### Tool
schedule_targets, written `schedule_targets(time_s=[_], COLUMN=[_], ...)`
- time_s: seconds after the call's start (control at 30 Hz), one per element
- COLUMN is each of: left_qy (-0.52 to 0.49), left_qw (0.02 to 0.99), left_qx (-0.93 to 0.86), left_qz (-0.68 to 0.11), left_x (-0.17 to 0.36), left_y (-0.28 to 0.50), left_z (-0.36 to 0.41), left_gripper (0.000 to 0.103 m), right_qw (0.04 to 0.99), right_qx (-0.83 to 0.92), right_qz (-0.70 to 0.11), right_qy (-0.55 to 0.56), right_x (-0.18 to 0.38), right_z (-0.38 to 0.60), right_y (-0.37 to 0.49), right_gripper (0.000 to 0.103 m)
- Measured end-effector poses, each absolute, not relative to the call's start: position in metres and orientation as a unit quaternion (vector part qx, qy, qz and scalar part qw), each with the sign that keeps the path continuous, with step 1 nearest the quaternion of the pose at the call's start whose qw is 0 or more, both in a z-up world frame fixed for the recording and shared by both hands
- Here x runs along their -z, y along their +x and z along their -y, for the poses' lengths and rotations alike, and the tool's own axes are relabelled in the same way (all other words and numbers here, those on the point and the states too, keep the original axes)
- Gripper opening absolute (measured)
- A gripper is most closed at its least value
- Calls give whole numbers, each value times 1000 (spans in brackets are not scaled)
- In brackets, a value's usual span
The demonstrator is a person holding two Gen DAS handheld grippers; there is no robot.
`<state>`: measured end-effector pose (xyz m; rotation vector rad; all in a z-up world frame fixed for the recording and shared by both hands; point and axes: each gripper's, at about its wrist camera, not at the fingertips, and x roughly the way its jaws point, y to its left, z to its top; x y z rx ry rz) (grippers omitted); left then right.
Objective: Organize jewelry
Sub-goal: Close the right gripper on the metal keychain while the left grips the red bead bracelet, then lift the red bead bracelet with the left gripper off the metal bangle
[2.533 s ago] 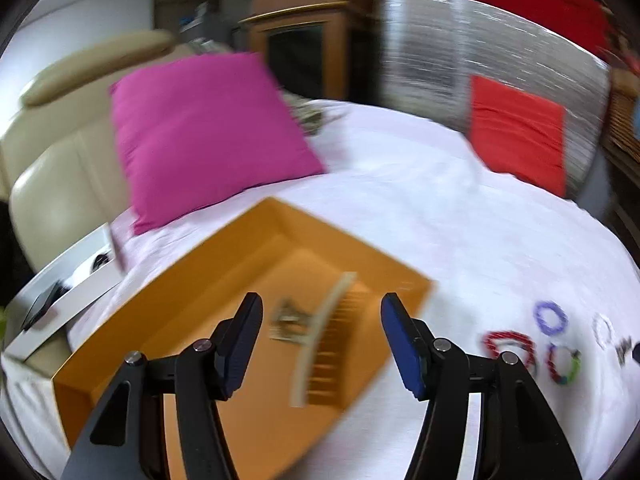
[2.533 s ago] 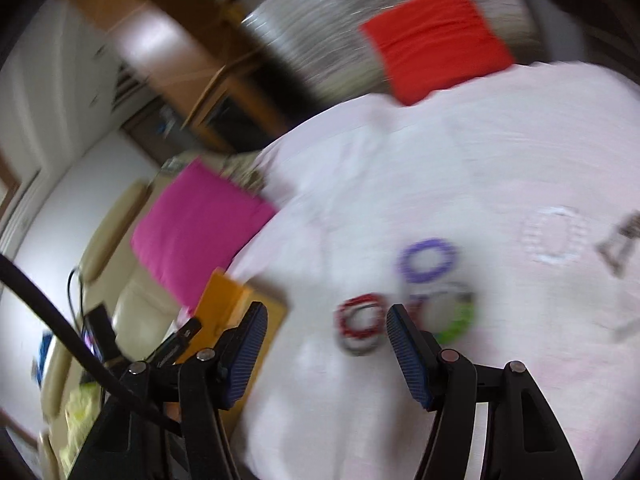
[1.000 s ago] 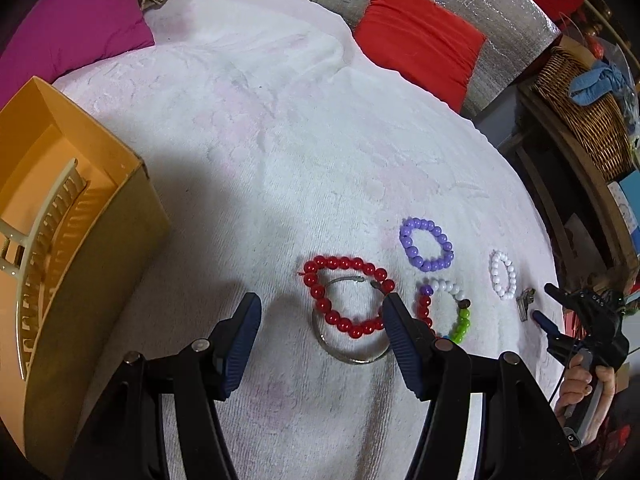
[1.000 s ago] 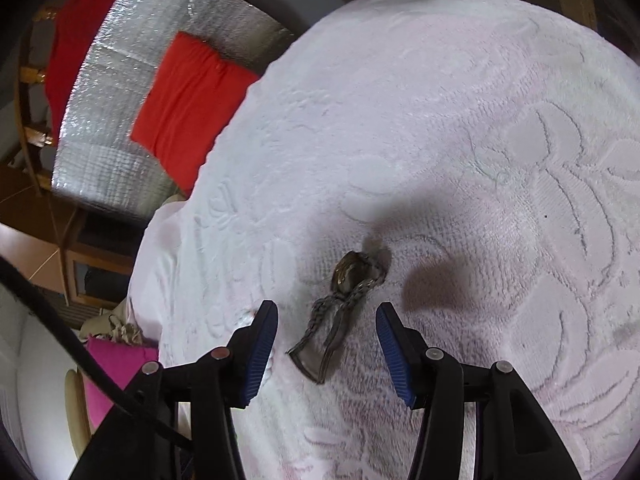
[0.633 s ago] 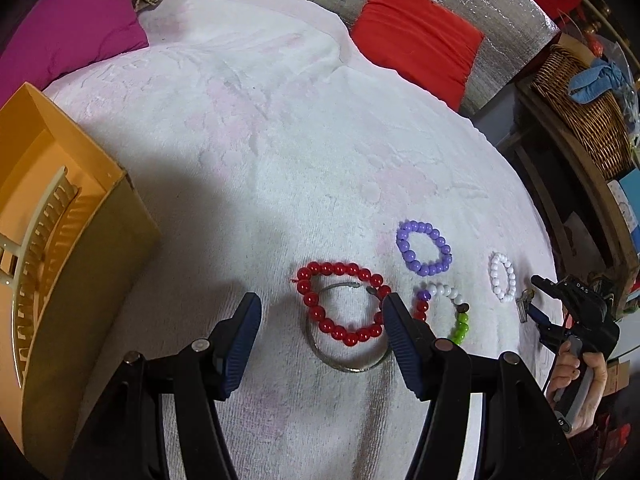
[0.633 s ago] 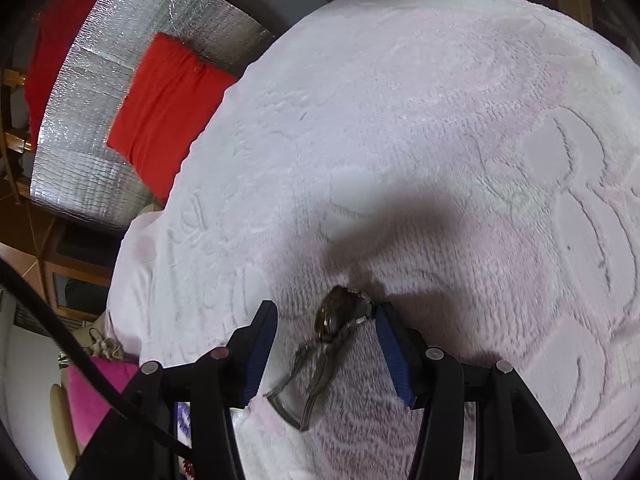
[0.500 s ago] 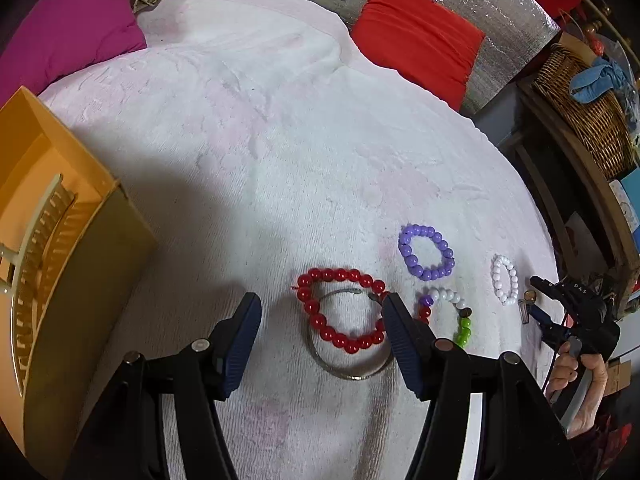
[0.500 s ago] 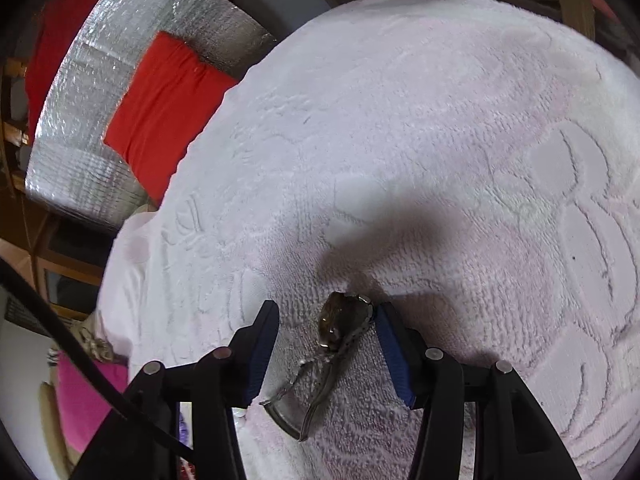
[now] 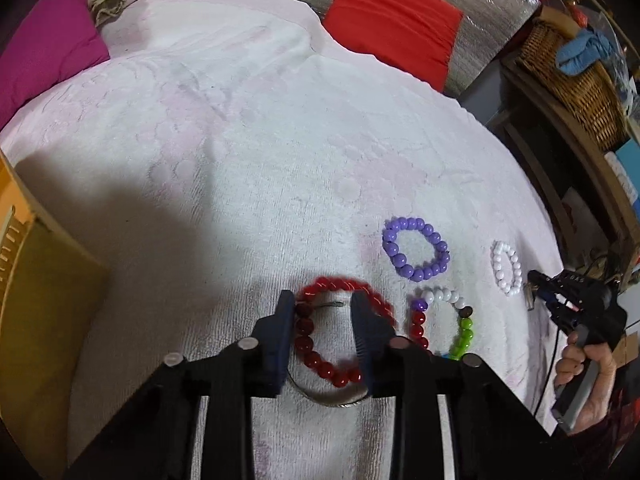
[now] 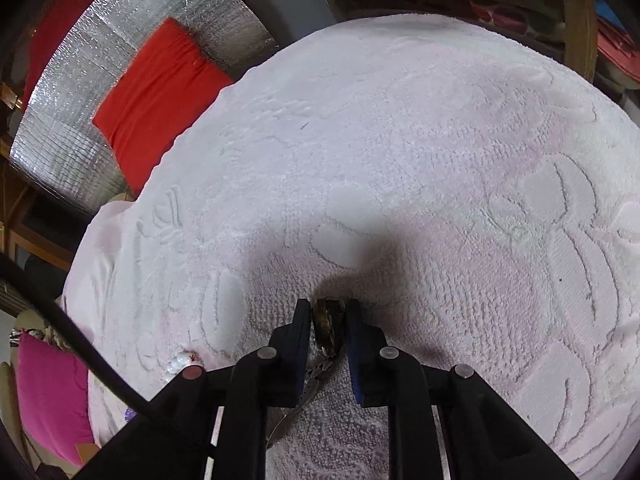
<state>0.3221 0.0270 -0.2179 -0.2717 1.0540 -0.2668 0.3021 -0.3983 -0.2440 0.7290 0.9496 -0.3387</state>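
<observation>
My left gripper [image 9: 323, 300] is down on the white towel [image 9: 240, 140] and its jaws are closing. The left side of the red bead bracelet [image 9: 308, 344] and part of a silver bangle [image 9: 332, 400] lie between them, with cloth still showing in the gap. The bracelet's right side lies outside the right finger. The jaws of my right gripper [image 10: 327, 308] are closing too, and the pads press on the round face of a metal watch [image 10: 326, 320]. Its band trails back under the gripper. A person's hand [image 9: 580, 360] holds that gripper [image 9: 536, 290] at the towel's right edge.
Purple [image 9: 418, 276], white [image 9: 496, 258] and multi-colour [image 9: 464, 332] bead bracelets lie right of the red one. An orange box [image 9: 44, 288] stands at the left. A red cushion [image 9: 392, 20], a magenta pillow [image 9: 44, 40] and a wicker basket [image 9: 576, 80] ring the towel.
Both pairs of jaws have narrowed sharply. The left fingers have come in onto the red bracelet, which looks blurred and nudged. The right fingers have closed on the watch face.
</observation>
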Motion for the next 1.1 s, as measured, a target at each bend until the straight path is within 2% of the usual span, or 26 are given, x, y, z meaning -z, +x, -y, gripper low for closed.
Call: schedule_targets(time_s=[0.2, 0.67, 0.77, 0.83, 0.87, 1.1], left_qy=[-124, -68, -62, -60, -55, -14], left_qw=[851, 865, 869, 871, 872, 870], left_qx=[137, 152, 139, 132, 128, 131], left_qz=[-492, -474, -470, -469, -469, -475], left_x=[215, 203, 203, 204, 206, 219], left_y=[319, 304, 309, 312, 314, 324], left_z=[-26, -15, -17, -19, -18, -3], left_gripper=[10, 10, 18, 34, 38, 39], right_qw=[811, 824, 820, 818, 818, 816], right_qx=[149, 120, 122, 121, 121, 120], right_qz=[-446, -436, -438, -440, -441, -445], right_qy=[349, 343, 348, 351, 350, 349], right_x=[244, 227, 228, 230, 230, 232], right_z=[401, 390, 391, 390, 390, 389], right_y=[295, 274, 271, 272, 272, 275], right_gripper=[16, 15, 15, 15, 15, 15])
